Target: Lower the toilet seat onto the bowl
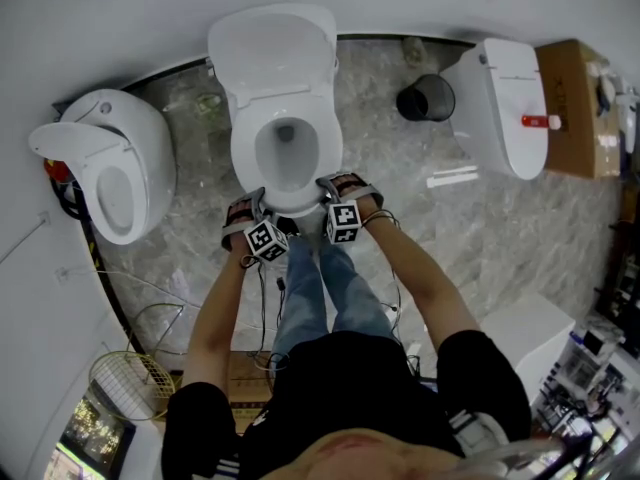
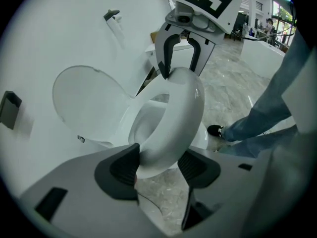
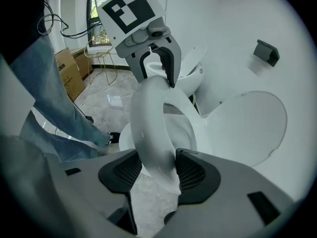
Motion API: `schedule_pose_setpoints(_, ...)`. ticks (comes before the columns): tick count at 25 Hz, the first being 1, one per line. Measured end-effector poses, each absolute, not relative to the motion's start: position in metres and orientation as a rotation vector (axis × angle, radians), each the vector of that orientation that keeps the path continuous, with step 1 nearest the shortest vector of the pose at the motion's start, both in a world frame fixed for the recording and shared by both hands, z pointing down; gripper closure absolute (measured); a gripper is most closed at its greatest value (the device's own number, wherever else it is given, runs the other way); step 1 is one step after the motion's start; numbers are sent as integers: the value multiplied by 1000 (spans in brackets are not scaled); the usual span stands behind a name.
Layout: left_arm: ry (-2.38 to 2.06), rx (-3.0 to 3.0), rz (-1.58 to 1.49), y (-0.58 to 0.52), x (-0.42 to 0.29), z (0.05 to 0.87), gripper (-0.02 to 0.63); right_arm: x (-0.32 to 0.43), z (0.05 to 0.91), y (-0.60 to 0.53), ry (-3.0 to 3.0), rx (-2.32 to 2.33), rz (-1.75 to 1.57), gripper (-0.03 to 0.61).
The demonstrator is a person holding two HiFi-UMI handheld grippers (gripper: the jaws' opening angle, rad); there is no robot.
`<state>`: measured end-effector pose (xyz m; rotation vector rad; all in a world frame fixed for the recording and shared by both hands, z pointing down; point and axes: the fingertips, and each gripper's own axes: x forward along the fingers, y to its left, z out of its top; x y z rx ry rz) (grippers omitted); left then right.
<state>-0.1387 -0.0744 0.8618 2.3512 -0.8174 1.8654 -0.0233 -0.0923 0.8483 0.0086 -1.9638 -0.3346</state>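
Your left gripper (image 2: 158, 168) and right gripper (image 3: 153, 171) each pinch the front rim of the toilet seat (image 2: 181, 108), with pads pressed on both sides of it. The seat sits tilted above the bowl (image 2: 147, 125) at the bowl's front edge. The lid (image 2: 86, 100) stands upright behind.

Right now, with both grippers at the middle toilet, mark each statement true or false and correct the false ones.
1. The white oval plastic toilet seat sits between the right gripper's fingers. True.
2. The seat lies flat on the white ceramic bowl. False: it is tilted above the bowl.
3. The left gripper is empty. False: its fingers also hold the seat's front rim.
4. The white lid stands raised. True.
5. In the head view, the round black bin stands left of the bowl. False: it stands to its right.
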Motion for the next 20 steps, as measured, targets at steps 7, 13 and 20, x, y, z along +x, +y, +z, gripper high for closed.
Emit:
schedule_pose_setpoints(7, -769, 2374, 1893, -66, -135, 876, 364, -7, 860, -83, -1922, 165, -275, 342)
schedule_pose_setpoints(13, -749, 2374, 1913, -61, -135, 882, 356, 25, 857, -64, -2031, 547, 472, 356)
schedule_pose_setpoints(20, -723, 2355, 1962, -52, -134, 894, 350, 28, 877, -53, -1974, 934, 1748, 357)
